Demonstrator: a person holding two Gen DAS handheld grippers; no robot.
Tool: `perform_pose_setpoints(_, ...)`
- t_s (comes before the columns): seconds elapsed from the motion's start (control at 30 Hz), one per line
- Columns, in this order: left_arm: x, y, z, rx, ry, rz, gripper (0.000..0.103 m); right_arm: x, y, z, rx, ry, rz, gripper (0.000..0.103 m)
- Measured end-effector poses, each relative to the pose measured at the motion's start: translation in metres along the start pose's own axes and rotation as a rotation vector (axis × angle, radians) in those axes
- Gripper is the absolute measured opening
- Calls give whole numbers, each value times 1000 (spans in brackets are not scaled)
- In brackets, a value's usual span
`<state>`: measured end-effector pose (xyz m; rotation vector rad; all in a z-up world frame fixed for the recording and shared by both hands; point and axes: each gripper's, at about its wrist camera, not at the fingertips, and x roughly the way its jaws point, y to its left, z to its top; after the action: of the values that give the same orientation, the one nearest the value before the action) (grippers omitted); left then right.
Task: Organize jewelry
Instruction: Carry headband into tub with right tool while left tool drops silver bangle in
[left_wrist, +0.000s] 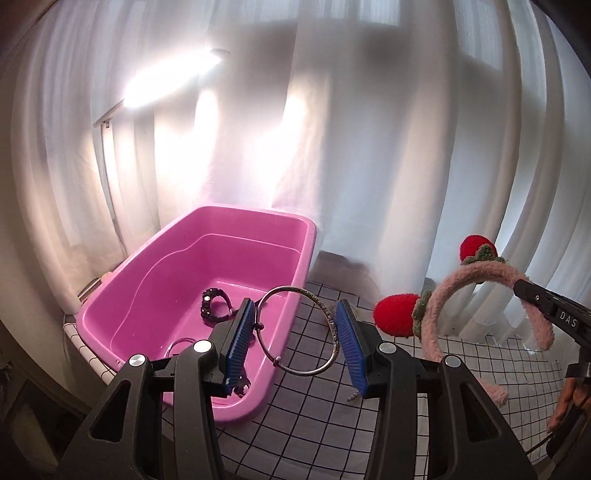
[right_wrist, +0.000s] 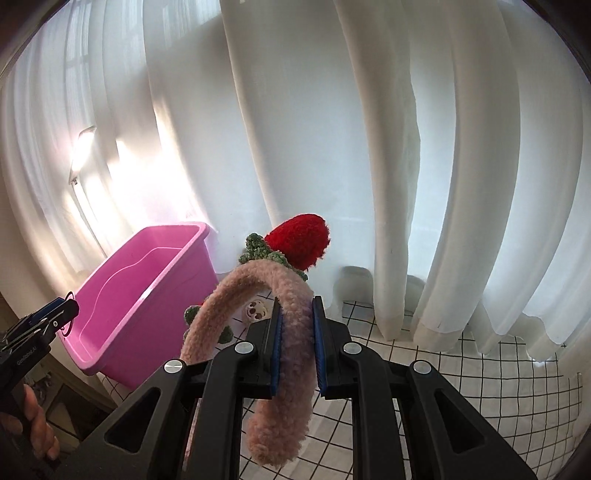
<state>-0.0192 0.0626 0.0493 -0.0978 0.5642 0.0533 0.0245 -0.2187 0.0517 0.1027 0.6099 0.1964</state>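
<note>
Between the blue pads of the left hand-held gripper (left_wrist: 299, 339), a silver bangle (left_wrist: 297, 330) stands on edge over the near rim of the pink tub (left_wrist: 147, 273), its opening facing the camera; the spread jaws touch both sides. A black watch (left_wrist: 216, 308) shows inside the tub only in the left view. The right hand-held gripper (right_wrist: 297, 345) clamps a pink plush headband (right_wrist: 288, 328), arch upward, red strawberries (right_wrist: 299, 240) on top, above the grid-clothed bench (right_wrist: 480, 387). Only the right view shows a small plush face (right_wrist: 257, 309).

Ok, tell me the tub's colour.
The tub is pink, clearest in the left wrist view.
</note>
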Motion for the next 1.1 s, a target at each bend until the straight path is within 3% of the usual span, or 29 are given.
perform_pose_setpoints(0.4,14,98,42,-44,-30,135,44,48,116,59,-112,-77,159,15)
perform_pose_setpoints(0.83,85,160,36,-41,120,155,45,160,225,62,-242,97,157,15)
perform_pose_setpoints(1.1,111,171,30,-33,179,148,45,200,258,52,-297,186,136,15)
